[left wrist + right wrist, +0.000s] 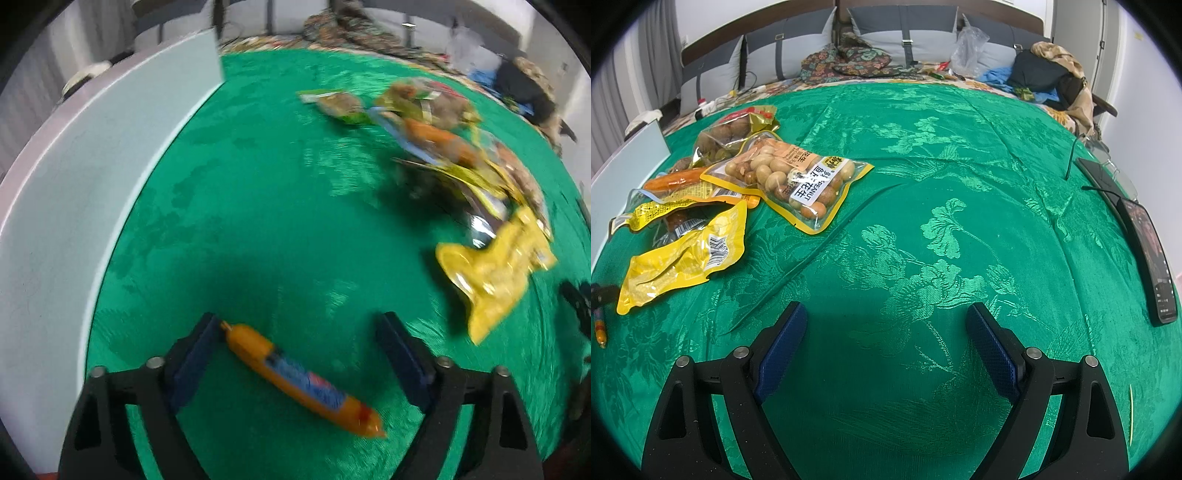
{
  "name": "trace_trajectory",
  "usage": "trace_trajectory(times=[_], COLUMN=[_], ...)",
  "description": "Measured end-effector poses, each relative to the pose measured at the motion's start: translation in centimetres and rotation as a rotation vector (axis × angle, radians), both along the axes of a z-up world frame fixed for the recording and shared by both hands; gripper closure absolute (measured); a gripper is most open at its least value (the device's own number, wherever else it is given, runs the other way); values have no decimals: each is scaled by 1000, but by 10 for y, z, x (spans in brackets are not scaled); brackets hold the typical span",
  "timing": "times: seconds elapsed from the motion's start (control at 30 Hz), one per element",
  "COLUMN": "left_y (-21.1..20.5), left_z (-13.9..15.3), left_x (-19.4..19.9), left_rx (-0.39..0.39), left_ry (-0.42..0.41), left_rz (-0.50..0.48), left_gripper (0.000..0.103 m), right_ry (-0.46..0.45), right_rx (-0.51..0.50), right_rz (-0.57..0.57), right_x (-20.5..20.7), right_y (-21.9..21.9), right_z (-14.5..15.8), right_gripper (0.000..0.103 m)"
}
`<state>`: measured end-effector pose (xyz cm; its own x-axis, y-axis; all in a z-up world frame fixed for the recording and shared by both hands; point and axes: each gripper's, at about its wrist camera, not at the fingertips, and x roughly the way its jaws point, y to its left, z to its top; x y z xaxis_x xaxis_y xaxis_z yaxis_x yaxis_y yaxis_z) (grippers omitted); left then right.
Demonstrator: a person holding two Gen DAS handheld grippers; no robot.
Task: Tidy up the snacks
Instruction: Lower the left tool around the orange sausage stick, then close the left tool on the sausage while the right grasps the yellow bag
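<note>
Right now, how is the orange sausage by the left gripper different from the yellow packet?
The sausage is a long, round orange stick with a blue label; the yellow packet is flat and crinkly. The sausage lies alone between the left gripper's open fingers; the packet lies at the edge of the snack pile. Both rest on the green cloth.

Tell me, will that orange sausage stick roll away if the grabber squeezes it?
The sausage stick looks round and smooth, so it could probably roll or slip. It lies slanted between the left gripper pads, so it may twist. Its shiny wrapper seems slippery.
</note>
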<state>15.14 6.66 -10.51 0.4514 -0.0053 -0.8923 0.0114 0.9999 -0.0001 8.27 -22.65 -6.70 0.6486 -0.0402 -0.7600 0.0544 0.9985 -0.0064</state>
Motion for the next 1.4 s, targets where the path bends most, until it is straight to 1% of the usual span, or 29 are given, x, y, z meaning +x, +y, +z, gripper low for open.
trace_trajectory(times=[0.03, 0.07, 0.1, 0.13, 0.17, 0.2, 0.23, 0.3, 0.4, 0.47, 0.5, 0.57, 0.63, 0.7, 0.77, 0.83, 0.9, 0.93, 1.2, 1.4], left_y=[-3, -4, -4, -4, -3, -2, -1, 4, 10, 16, 18, 22, 24, 31, 42, 47, 51, 53, 61, 67], left_z=[1, 2, 3, 4, 5, 7, 8, 8, 9, 9, 9, 7, 5, 1, -3, -5, -8, -9, -9, -7], left_x=[-3, -4, -4, -4, -3, -1, 2, 8, 17, 21, 23, 21, 19, 14, 9, 5, 0, -2, -15, -21], left_rx=[1, 5, 10, 3, 1, 14, 23, 34, 75, 66, 56, 58, 69, 61, 13, 4, 10, 11, 6, 5], left_ry=[-11, -19, -25, -26, -28, -29, -26, -21, -32, -39, -43, -60, -69, -76, -80, -85, -98, -104, -132, -121], left_rz=[-23, -46, -68, -91, -103, -118, -133, -152, -147, -128, -120, -92, -70, -39, -6, 26, 47, 55, 61, 70], left_gripper=[30, 32, 37, 47, 53, 63, 69, 76, 76, 76, 75, 65, 32, 20, 16, 6, 1, 0, 0, 0], right_ry=[0, 0, 0, 0, 0, 0, 0, 0, 0, 0, 0, 0, 0, 0, 0, 0, 0, 1, 1, 1], right_rx=[0, 0, 0, 0, 0, 0, 0, 0, 0, 0, 0, 0, 0, 0, 0, 0, 0, 0, 0, 0], right_rz=[0, 0, 0, 0, 0, 0, 0, 0, 0, 0, 0, 0, 0, 0, 0, 0, 0, 0, 0, 0], right_x=[0, 0, 0, 0, 0, 0, 0, 0, 0, 0, 0, 0, 0, 0, 0, 0, 0, 0, 0, 0], right_y=[0, 0, 0, 0, 0, 0, 0, 0, 0, 0, 0, 0, 0, 0, 0, 0, 0, 0, 0, 0], right_z=[0, 0, 0, 0, 0, 0, 0, 0, 0, 0, 0, 0, 0, 0, 0, 0, 0, 0, 0, 0], right_gripper=[12, 12, 12, 12, 12, 12, 12, 12, 12, 12, 12, 12, 12, 12, 12, 12, 12, 12, 12, 12])
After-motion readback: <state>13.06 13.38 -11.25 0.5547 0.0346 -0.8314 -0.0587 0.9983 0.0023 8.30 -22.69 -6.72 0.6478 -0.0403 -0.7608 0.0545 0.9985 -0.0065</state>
